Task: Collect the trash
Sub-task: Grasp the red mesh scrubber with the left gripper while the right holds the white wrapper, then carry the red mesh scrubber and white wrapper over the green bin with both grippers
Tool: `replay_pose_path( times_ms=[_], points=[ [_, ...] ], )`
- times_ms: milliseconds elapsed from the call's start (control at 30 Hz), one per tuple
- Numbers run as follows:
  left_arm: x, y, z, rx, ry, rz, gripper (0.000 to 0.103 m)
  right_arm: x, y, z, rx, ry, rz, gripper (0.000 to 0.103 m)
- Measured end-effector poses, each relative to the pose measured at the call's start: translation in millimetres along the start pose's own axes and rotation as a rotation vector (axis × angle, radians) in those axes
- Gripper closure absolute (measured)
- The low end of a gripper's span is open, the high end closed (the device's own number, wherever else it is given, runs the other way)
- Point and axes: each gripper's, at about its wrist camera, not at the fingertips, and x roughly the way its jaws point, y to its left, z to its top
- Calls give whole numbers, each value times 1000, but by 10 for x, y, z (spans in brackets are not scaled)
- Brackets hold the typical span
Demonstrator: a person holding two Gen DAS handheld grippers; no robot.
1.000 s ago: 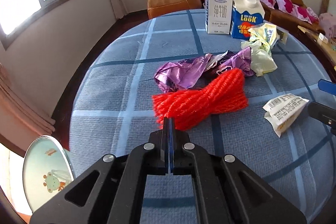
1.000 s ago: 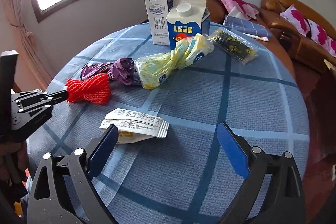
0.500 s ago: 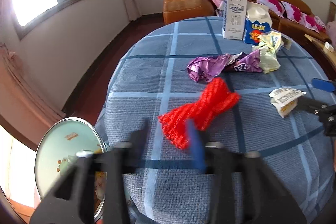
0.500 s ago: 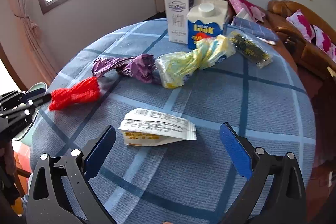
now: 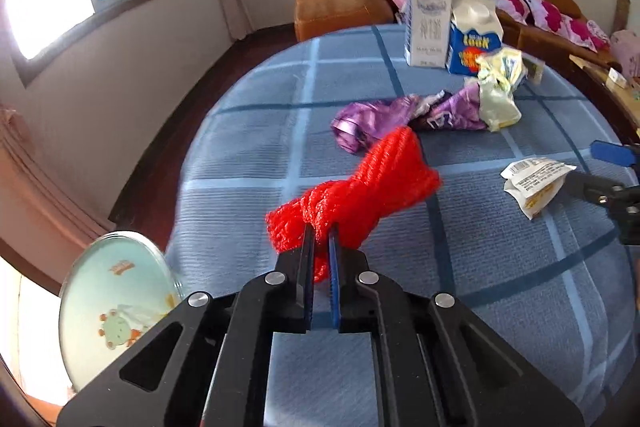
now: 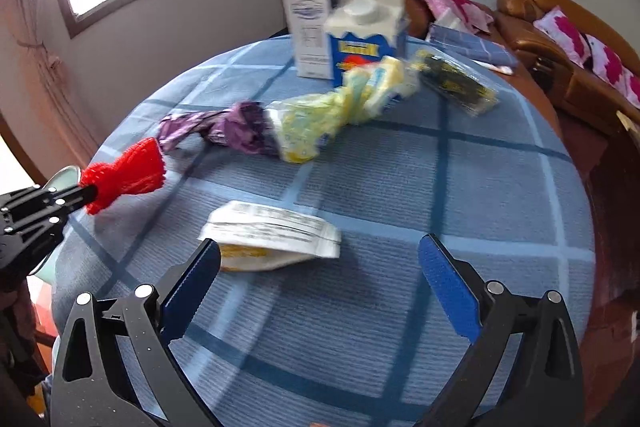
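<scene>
- Bare worktop (image 6: 460, 187) lies open right of the white wrapper (image 6: 272, 241); my right hand-held gripper (image 6: 320, 267) could pass there.
- Behind the white wrapper, the purple wrapper (image 6: 228, 127) and yellow bag (image 6: 340, 107) form a line across the cloth.
- Farther behind it, two cartons (image 6: 360, 39) stand upright, blocking the far edge.
- Left of the white wrapper, the red net (image 5: 360, 195) in my left hand-held gripper (image 5: 320, 239) fills that side.
</scene>
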Motion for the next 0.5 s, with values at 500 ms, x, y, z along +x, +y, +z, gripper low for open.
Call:
replay_pose_path(
  times_ms=[500],
  points=[
    [-306,548,-346,-67,16,56,97,438,237,126,15,130,40,6]
  ],
)
